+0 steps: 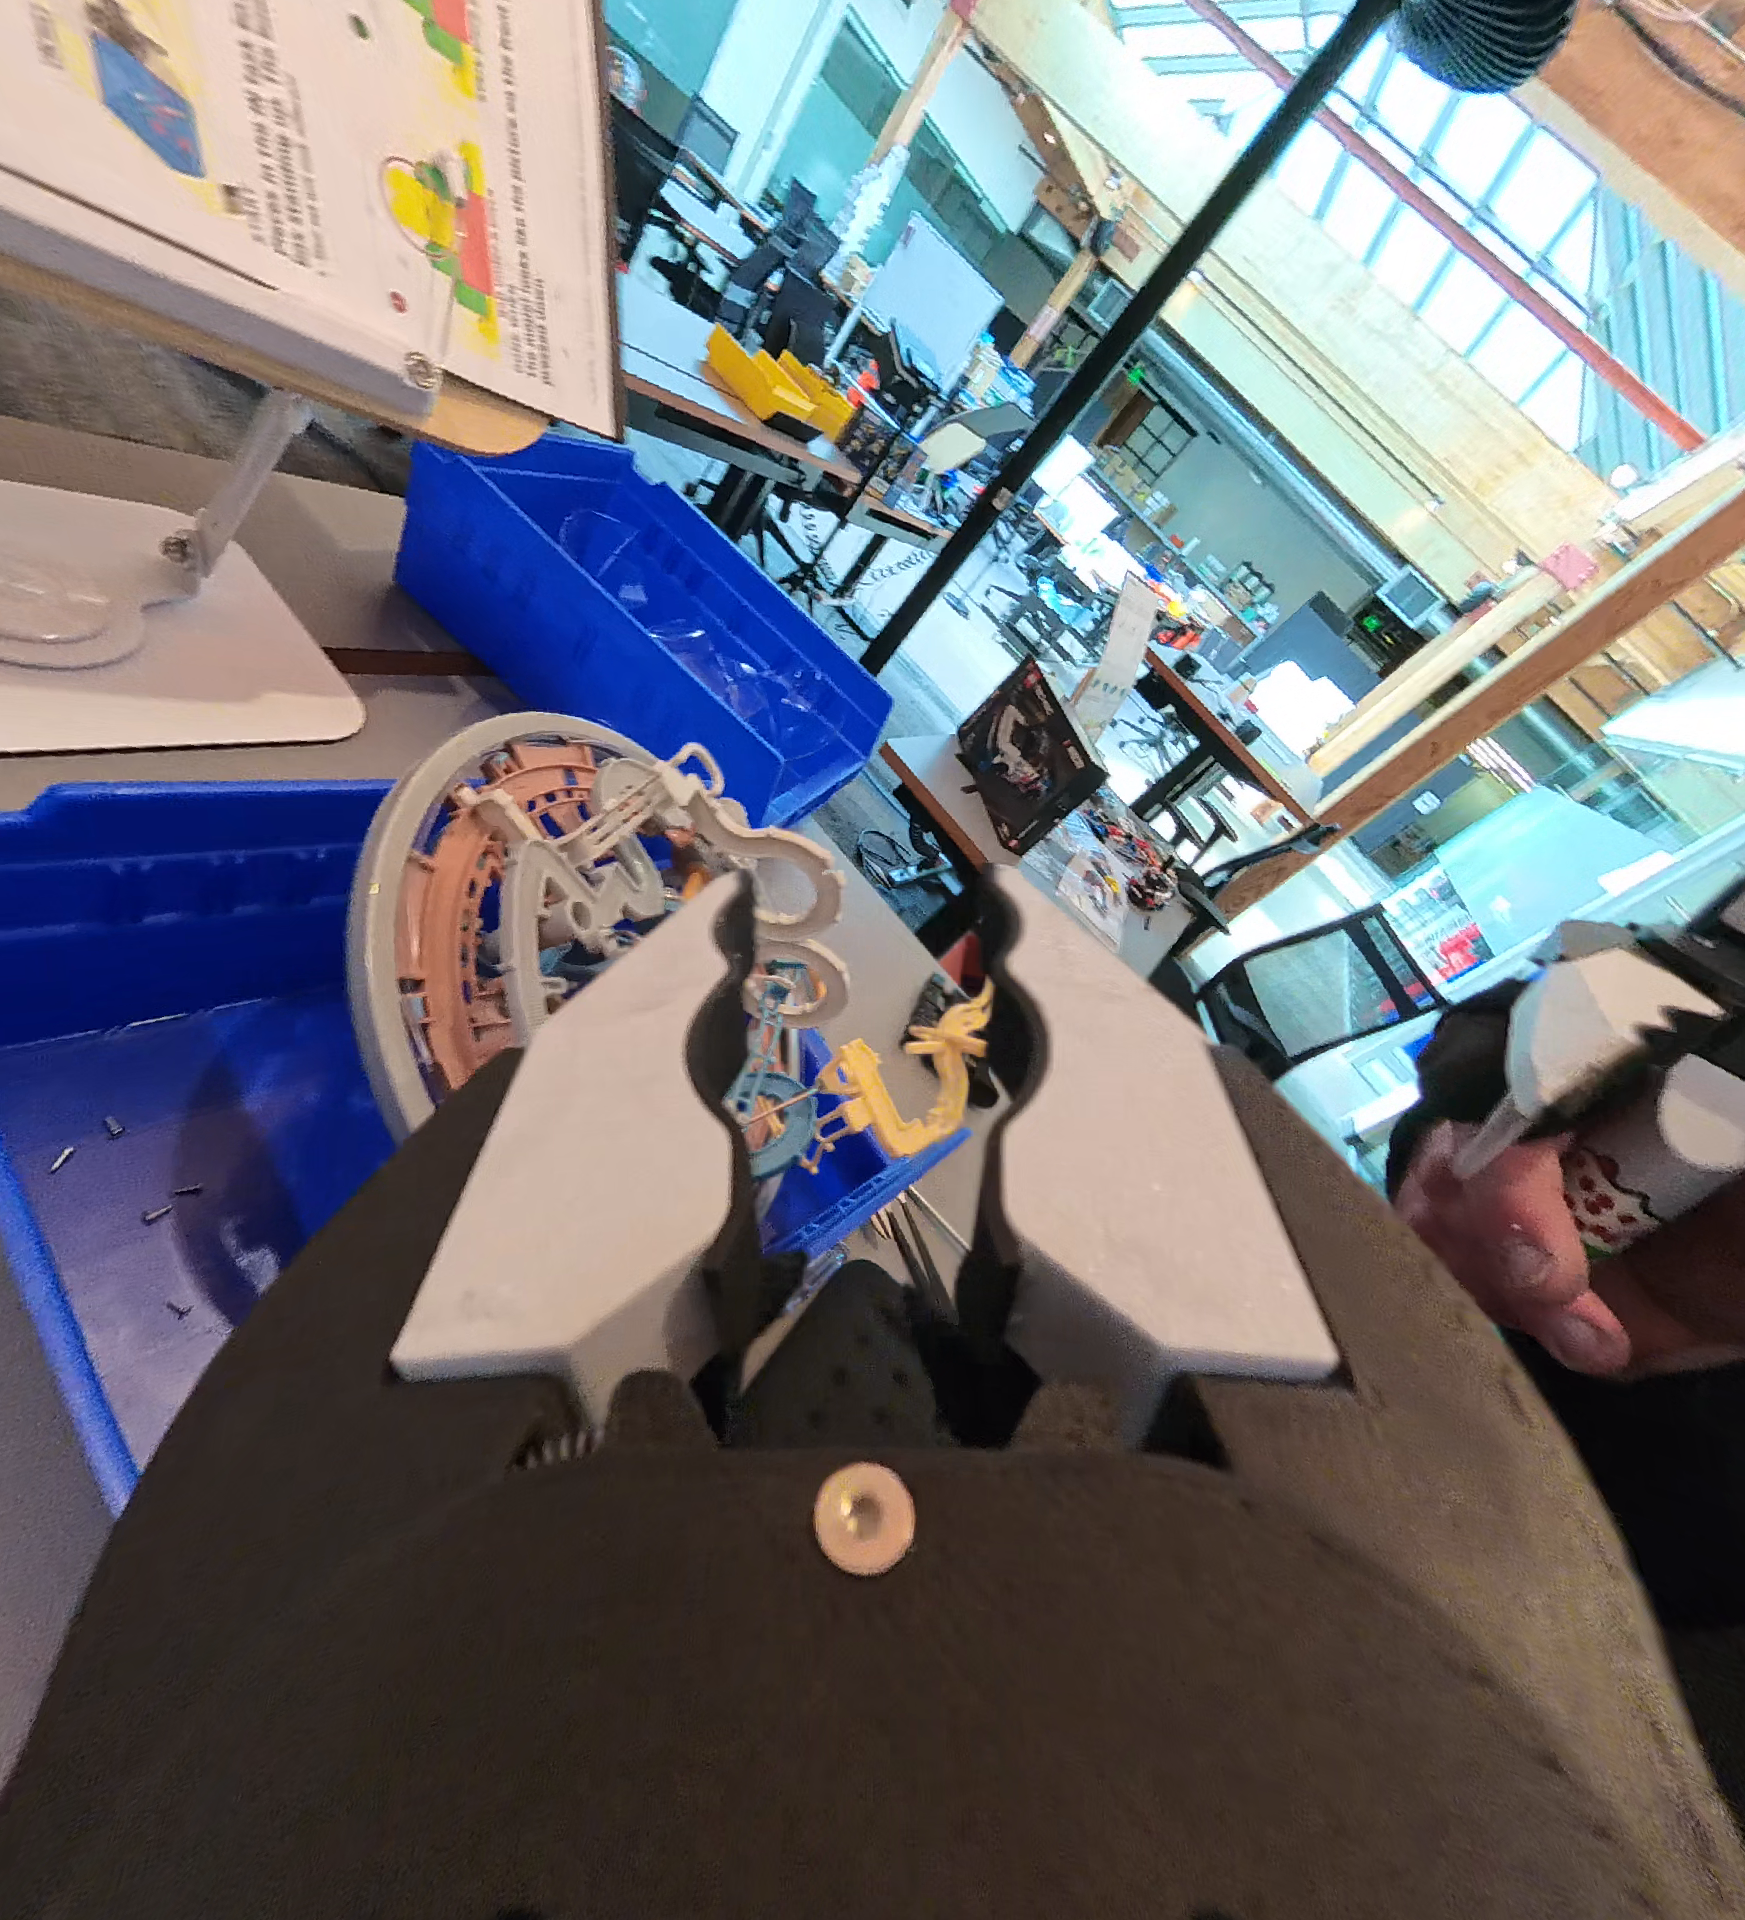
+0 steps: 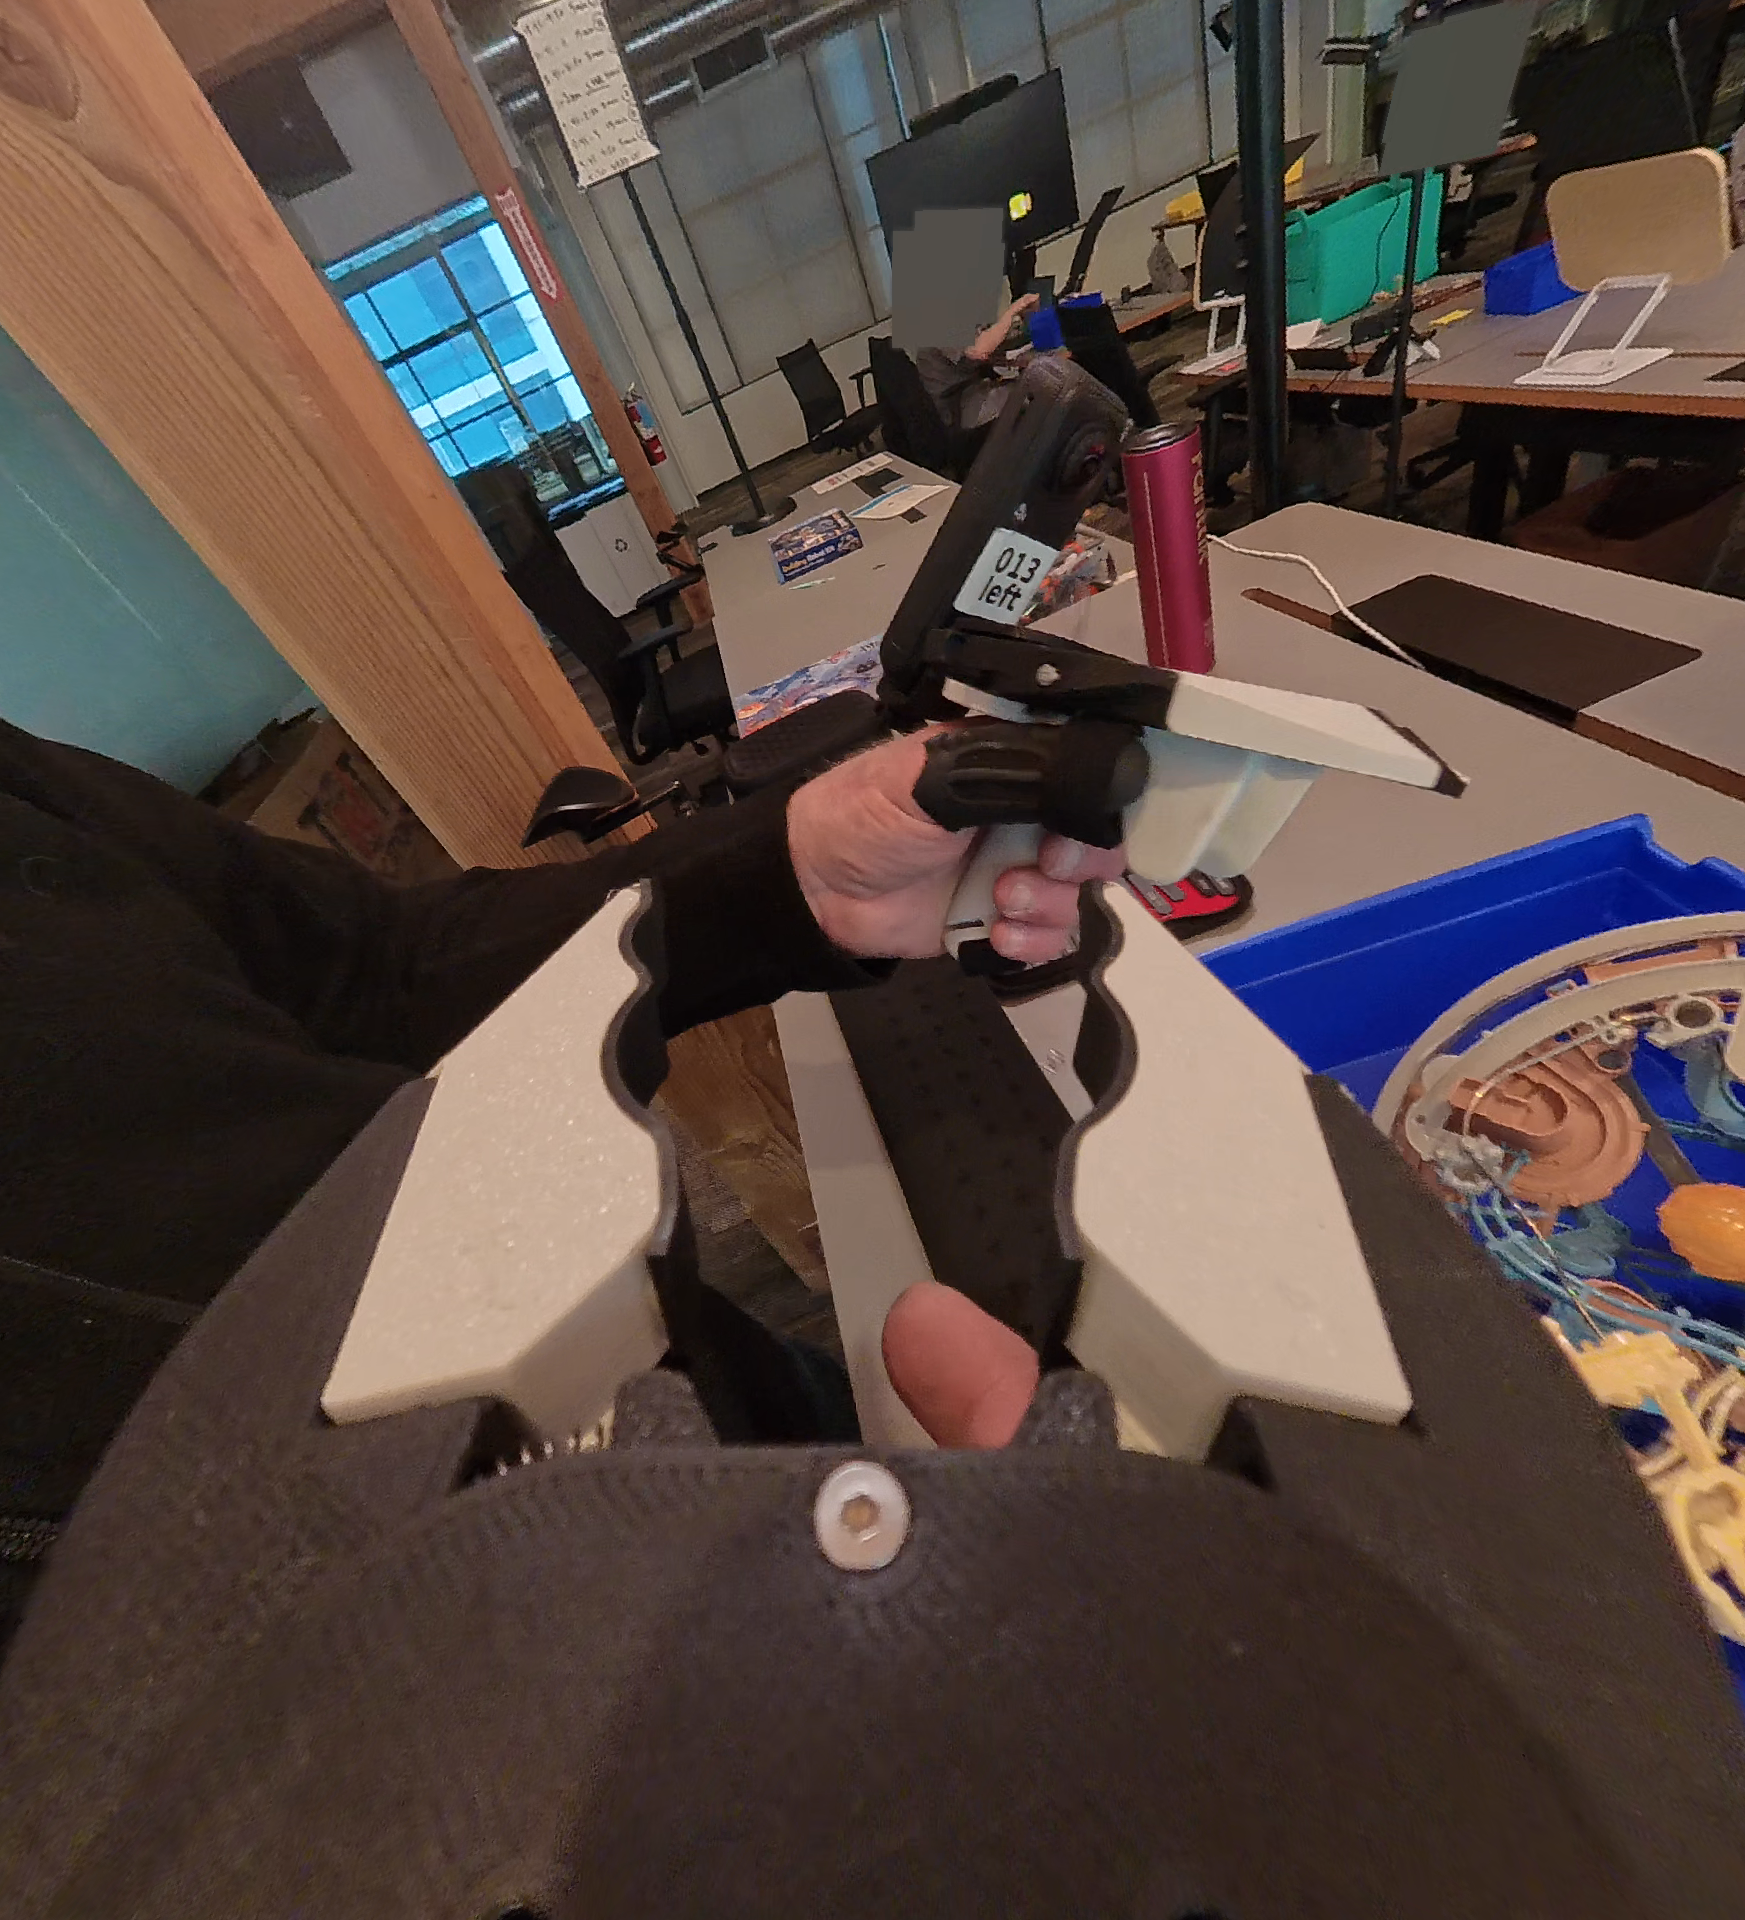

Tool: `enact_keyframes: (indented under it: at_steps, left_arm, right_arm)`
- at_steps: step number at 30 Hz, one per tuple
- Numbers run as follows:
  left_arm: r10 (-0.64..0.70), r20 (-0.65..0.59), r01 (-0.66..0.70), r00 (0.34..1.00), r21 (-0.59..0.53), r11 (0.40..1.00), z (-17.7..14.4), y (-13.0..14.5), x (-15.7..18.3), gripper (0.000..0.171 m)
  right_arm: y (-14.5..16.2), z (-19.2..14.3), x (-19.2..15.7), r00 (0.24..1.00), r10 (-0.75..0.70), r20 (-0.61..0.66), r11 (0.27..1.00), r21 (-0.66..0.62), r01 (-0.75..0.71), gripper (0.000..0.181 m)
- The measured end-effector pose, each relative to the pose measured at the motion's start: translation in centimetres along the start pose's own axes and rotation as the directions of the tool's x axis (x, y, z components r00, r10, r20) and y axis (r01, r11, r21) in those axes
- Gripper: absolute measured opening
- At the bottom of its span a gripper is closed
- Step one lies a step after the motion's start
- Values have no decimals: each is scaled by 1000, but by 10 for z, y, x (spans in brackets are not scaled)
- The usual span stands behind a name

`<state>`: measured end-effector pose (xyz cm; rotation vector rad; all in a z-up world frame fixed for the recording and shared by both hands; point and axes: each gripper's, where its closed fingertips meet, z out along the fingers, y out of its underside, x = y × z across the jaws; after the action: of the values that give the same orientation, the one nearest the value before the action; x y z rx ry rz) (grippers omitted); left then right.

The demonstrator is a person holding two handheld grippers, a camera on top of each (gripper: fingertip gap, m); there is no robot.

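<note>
While the left wrist view looks down its own fingers, the left gripper hangs with its jaws apart and nothing between them, just above a round model disc of grey, brown and pale-yellow plastic parts. The disc stands tilted on its edge, propped against the rim of a blue bin, with its face turned toward the gripper. A second blue bin sits behind it, beside a white stand bearing an instruction sheet. At the right edge, the right gripper shows, held in a hand.

In the right wrist view, the right gripper is also spread and empty, and points toward the left gripper in the person's left hand. The model disc lies at the right, over the blue bin. A magenta cylinder stands upright on the grey table beyond.
</note>
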<state>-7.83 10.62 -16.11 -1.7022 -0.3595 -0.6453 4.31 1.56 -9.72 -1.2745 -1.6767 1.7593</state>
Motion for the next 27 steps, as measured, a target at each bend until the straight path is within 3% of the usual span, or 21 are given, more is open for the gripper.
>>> enact_keyframes:
  at_steps: [2,10,18,27]
  left_arm:
    - [26,20,-25,999,-56,998,3,8,0,63]
    - [121,190,-101,974,-110,989,13,14,-18,56]
    - [218,301,-185,928,-133,974,28,6,-33,54]
    - [372,368,-375,852,-65,925,40,-22,-19,54]
  right_arm:
    - [3,-7,6,999,-12,-38,1000,-4,11,79]
    - [-7,-12,38,965,-38,-258,999,3,40,99]
    - [-25,23,52,949,-80,-306,997,-27,76,96]
    - [-18,63,83,936,-27,-351,998,-60,6,118]
